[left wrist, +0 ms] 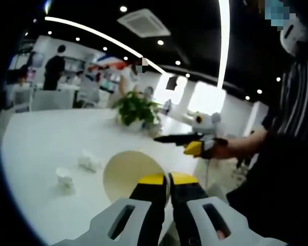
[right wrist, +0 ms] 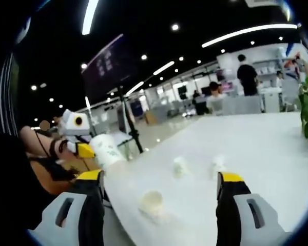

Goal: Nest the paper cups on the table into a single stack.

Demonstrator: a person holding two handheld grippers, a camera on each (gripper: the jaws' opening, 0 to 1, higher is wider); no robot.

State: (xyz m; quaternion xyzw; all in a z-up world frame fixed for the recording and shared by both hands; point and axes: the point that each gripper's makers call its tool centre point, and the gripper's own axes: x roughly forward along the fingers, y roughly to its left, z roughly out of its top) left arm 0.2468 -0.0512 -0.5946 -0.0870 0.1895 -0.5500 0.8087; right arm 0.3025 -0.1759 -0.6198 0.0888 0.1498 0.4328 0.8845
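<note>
My left gripper is shut on the wall of a cream paper cup, held above the table with its round end facing the camera. In the right gripper view that left gripper is at the left, a hand around it, with the held cup sticking out sideways. My right gripper is open, its jaws wide apart with nothing between them; from the left gripper view it hovers over the table's right edge. Loose paper cups lie blurred on the white table.
Two small cups lie on the table's left part. A potted green plant stands at the far side. The person in a striped top is at the right. Other people, chairs and a screen on a stand are beyond.
</note>
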